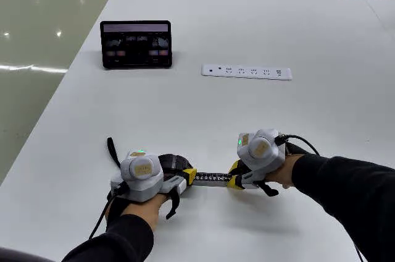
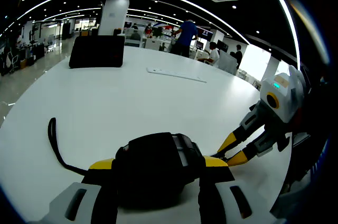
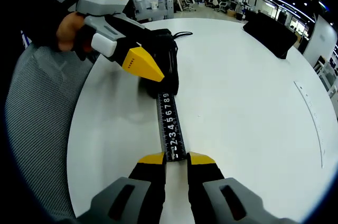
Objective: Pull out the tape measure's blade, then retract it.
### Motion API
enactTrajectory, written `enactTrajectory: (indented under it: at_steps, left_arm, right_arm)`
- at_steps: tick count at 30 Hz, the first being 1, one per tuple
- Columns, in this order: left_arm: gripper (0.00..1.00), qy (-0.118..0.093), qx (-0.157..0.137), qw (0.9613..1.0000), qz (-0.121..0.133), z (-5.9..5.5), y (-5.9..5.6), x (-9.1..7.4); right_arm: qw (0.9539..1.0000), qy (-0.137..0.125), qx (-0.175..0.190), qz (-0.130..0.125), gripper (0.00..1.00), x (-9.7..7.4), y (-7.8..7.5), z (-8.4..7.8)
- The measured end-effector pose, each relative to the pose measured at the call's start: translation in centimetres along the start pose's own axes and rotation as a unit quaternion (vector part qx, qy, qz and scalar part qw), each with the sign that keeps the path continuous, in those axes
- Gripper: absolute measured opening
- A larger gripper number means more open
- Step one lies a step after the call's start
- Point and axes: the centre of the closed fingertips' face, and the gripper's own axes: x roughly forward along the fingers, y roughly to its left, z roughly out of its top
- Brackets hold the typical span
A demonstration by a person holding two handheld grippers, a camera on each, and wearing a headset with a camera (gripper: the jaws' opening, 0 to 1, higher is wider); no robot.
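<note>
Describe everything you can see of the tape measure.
The tape measure has a chunky black case, plastic or rubber by its look, clamped between the yellow-tipped jaws of the left gripper on the white table. A black strap trails from it across the tabletop. Its blade, black with white numerals, is drawn out a short way, lying low along the table, its end pinched by the right gripper.

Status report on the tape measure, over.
Left gripper shut on tape measure case. Right gripper shut on blade, short stretch out. Tablet, power strip far back, off the pull line.
</note>
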Motion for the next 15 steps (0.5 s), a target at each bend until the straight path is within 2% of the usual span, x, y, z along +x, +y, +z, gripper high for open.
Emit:
enactTrajectory:
  at_steps: [15]
  left_arm:
    - [0.57, -0.002, 0.001, 1.0, -0.002, 0.0, 0.0, 0.0]
  right_arm:
    - [0.9999, -0.015, 0.003, 0.002, 0.1, 0.8, 0.4, 1.1]
